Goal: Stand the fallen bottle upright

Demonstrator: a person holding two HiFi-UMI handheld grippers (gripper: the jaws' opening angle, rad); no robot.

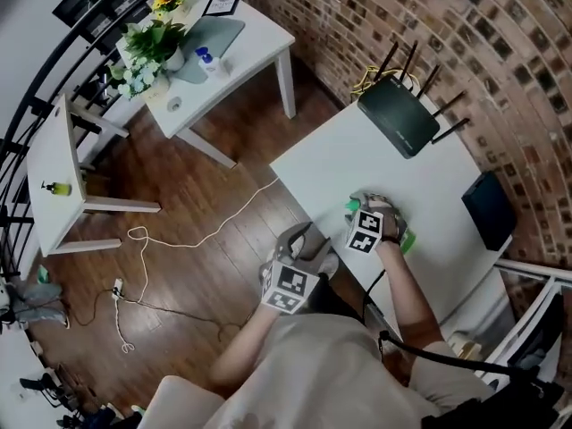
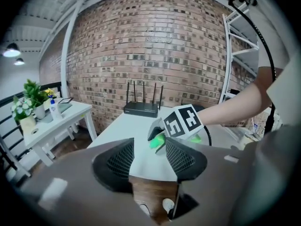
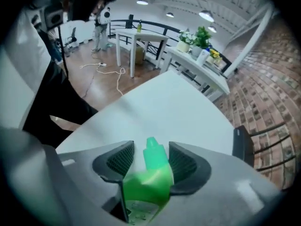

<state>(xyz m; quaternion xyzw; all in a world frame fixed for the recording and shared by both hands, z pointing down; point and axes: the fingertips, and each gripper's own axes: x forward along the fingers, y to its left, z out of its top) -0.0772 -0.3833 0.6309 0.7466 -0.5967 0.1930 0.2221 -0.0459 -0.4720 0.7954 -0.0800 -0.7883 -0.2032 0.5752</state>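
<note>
Right, the action is on the white table (image 1: 357, 159), along the edge nearest the person, about midway along it. The right gripper (image 1: 365, 211) points steeply down there and has the green bottle (image 3: 153, 173) between its jaws. In the right gripper view the bottle's body fills the gap and presses against both pads, with its cap sticking out past the fingertips towards the open tabletop. So that one is clamped on the bottle!

From the head view, green pokes out on both sides of the marker cube, so the bottle (image 1: 351, 206) seems to be lying across under the gripper rather than standing. With the hand covering it, though, I can't say whether it rests on the table or sits just above it. The left gripper view picks up the same green shape (image 2: 157, 141) low by that edge, under the right gripper (image 2: 160, 136).

Over to the left gripper (image 2: 149, 157). Its jaws stand a little apart with nothing between them, only table edge and wooden floor showing through the gap. It hangs off the table, just beyond the near edge, aimed towards the bottle.

Elsewhere, a black router (image 1: 398, 114) sits at the far edge by the brick wall, aerials up. A black box (image 1: 490, 208) lies at the right edge.
</note>
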